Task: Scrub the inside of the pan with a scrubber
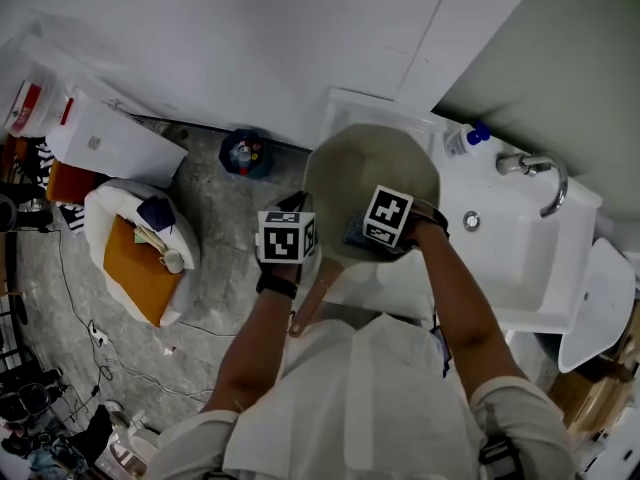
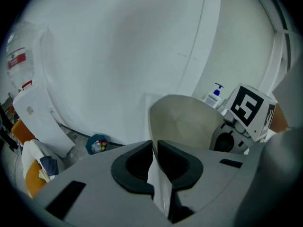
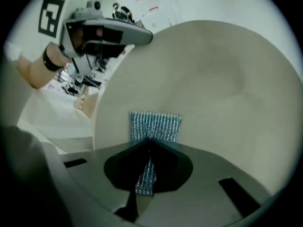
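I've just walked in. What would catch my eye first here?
A big beige pan, held up at a white sink in the middle of the head view. The left gripper pinches its rim, while the right gripper holds a blue-green scrubber against its inside.

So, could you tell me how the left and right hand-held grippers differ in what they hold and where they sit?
The left hand-held gripper is shut on the thin rim of the beige round pan; the right hand-held gripper is shut on the teal woven scrubber. The left one sits at the pan's edge, the right one faces its inside. Both are clamped on something.
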A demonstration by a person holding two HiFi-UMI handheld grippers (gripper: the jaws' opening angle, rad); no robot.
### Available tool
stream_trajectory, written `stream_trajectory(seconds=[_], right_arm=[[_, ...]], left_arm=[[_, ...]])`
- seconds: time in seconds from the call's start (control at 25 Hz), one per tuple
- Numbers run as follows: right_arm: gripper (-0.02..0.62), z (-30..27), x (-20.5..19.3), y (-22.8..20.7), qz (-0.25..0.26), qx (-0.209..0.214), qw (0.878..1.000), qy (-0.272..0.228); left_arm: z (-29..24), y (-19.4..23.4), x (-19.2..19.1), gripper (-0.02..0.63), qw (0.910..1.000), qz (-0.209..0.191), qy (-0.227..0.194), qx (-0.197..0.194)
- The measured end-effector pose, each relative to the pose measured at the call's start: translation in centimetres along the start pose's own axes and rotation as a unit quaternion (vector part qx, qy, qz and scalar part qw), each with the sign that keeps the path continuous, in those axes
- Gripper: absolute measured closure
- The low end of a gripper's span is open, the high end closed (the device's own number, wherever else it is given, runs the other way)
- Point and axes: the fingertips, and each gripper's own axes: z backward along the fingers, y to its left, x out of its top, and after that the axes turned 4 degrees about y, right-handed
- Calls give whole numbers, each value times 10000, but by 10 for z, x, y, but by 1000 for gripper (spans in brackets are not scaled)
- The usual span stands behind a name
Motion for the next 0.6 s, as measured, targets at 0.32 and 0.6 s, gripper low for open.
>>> stream_trajectory(seconds=[0.32, 0.6], right_arm=[[578, 18, 101, 0, -1187, 650, 9520, -2745], [578, 24, 117, -32, -1740, 27, 9373, -3021]], left_arm=[[1, 0, 0, 561, 10000, 58, -13, -52], [2, 0, 0, 561, 9999, 54, -66, -72]])
